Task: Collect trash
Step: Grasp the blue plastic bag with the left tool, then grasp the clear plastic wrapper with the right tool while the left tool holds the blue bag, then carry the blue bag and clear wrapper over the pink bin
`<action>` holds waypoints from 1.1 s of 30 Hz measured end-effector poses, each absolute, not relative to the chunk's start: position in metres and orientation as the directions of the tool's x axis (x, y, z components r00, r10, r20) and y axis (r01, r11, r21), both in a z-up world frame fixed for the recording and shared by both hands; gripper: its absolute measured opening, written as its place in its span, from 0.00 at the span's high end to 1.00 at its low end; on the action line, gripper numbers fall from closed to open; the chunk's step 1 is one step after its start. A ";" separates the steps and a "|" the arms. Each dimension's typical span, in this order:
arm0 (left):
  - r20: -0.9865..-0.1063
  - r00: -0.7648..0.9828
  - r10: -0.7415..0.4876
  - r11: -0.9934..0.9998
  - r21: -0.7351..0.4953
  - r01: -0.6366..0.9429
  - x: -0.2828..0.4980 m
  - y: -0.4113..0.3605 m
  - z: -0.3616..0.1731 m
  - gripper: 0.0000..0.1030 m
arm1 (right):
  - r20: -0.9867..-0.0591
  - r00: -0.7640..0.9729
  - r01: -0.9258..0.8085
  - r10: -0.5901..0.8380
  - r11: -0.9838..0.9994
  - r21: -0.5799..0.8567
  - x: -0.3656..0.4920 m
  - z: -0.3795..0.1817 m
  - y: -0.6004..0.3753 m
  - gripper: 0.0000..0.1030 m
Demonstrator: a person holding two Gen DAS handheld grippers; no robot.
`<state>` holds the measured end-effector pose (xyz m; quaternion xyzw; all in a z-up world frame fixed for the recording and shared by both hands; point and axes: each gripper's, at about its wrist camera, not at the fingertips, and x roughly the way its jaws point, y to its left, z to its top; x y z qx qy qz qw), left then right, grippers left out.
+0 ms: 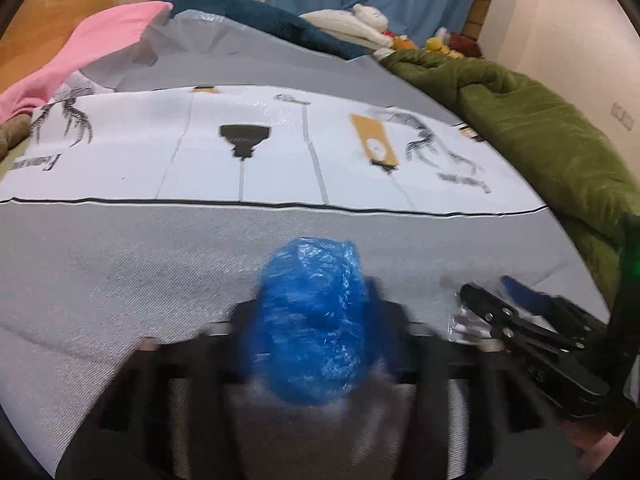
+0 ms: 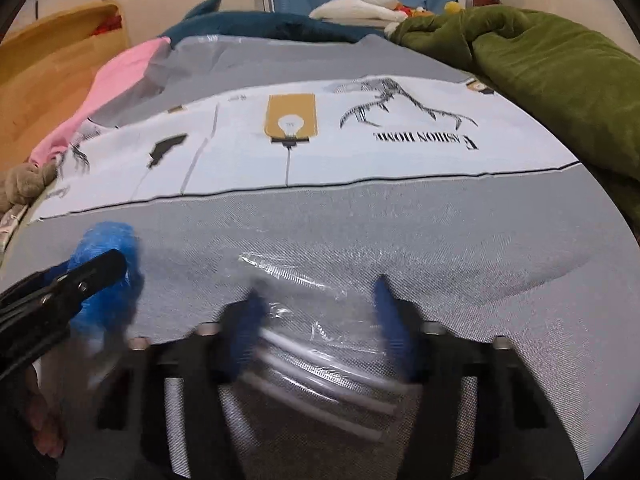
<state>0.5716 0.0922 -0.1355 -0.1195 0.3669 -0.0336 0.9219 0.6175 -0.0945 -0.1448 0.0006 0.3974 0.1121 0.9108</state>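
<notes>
- Trash lies in two pieces on the grey bedspread (image 2: pixel 480 248), and the step in hand looks like the pick-up of both at once, one piece for each gripper.
- Left gripper (image 1: pixel 316 320): a crumpled blue plastic bag (image 1: pixel 310 320) sits between its jaws and hides the tips. The picture is blurred, so I cannot tell whether the pads already press on it.
- Right gripper (image 2: pixel 316 312): its blue fingertips (image 2: pixel 386 300) stand apart on either side of a clear plastic wrapper (image 2: pixel 296 292) holding white sticks. The left tip is smeared by blur, and no pinch shows yet; the jaws read as spread around the wrapper.
- In the right wrist view the blue bag and the left gripper show at the left edge, near the wrapper but apart from it.
- Next move, as I judge it: close firmly on each piece, then lift. The thin film may slip or snag the cloth, so the tips should catch the sticks as well.
- Writing: the white printed band (image 2: pixel 420 152) of the bedspread reads "FASHION HOME", seen upside down, beside a deer skeleton drawing and a yellow light bulb tag.
</notes>
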 end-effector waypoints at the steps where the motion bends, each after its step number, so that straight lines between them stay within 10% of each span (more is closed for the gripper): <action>1: -0.653 0.740 -0.159 0.968 -0.251 -0.014 0.569 0.092 -0.133 0.77 | -0.714 0.669 -0.204 0.205 0.975 0.089 0.615 -0.143 -0.095 0.78; 6: -0.607 0.776 -0.174 0.973 -0.229 0.039 0.558 0.083 -0.121 0.92 | -0.659 0.726 -0.206 0.199 0.976 0.067 0.600 -0.127 -0.095 0.92; 33: -0.456 0.848 -0.271 0.962 -0.150 0.227 0.360 0.028 0.022 0.93 | -0.426 0.850 -0.252 0.310 0.949 0.187 0.362 0.032 -0.165 0.93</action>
